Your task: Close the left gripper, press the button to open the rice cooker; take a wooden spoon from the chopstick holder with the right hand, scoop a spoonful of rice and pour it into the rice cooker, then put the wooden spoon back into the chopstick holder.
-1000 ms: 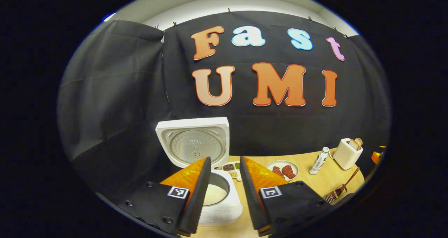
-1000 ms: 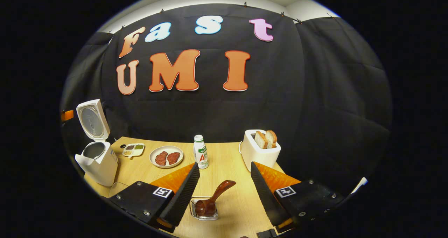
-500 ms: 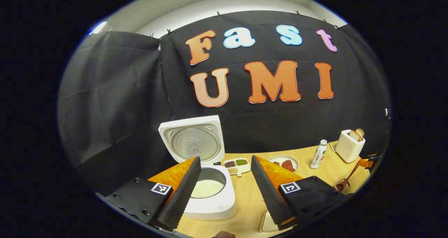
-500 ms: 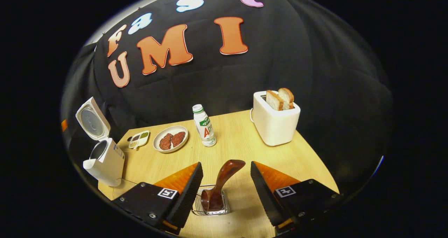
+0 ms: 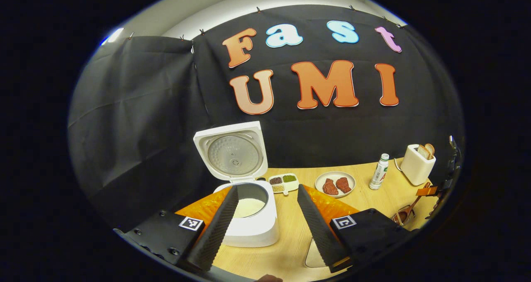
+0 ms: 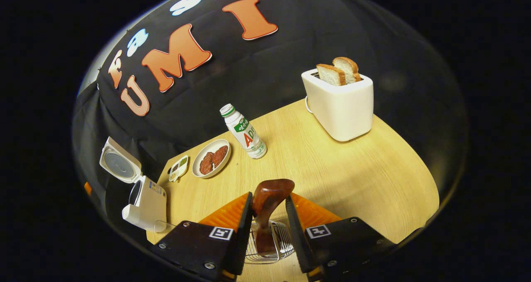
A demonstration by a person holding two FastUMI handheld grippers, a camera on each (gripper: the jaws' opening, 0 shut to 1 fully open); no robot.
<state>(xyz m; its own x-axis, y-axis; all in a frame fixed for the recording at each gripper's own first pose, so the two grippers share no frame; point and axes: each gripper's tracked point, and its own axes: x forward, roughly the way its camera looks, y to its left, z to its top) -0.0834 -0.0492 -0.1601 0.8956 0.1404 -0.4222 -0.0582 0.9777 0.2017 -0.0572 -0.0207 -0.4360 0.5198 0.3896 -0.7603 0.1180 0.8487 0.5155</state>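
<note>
Left gripper (image 5: 265, 226): its two fingers stand wide apart and hold nothing. It hangs over the table, just in front of the rice cooker.
Right gripper (image 6: 267, 228): its fingers are close together on both sides of the wooden spoon's handle – I cannot tell if they press on it.
Wooden spoon (image 6: 267, 207): it stands with its bowl end down in the chopstick holder (image 6: 282, 244), handle up.
Rice cooker (image 5: 249, 215): white, lid up, with white rice inside. It sits at the left end of the table (image 6: 352, 170).
Other things on the table: a small dish of grains (image 5: 283, 182), a plate with two red pieces (image 5: 335, 184), a bottle (image 6: 244, 132), and a toaster (image 6: 340, 103) with two bread slices – all well apart from the cooker.
</note>
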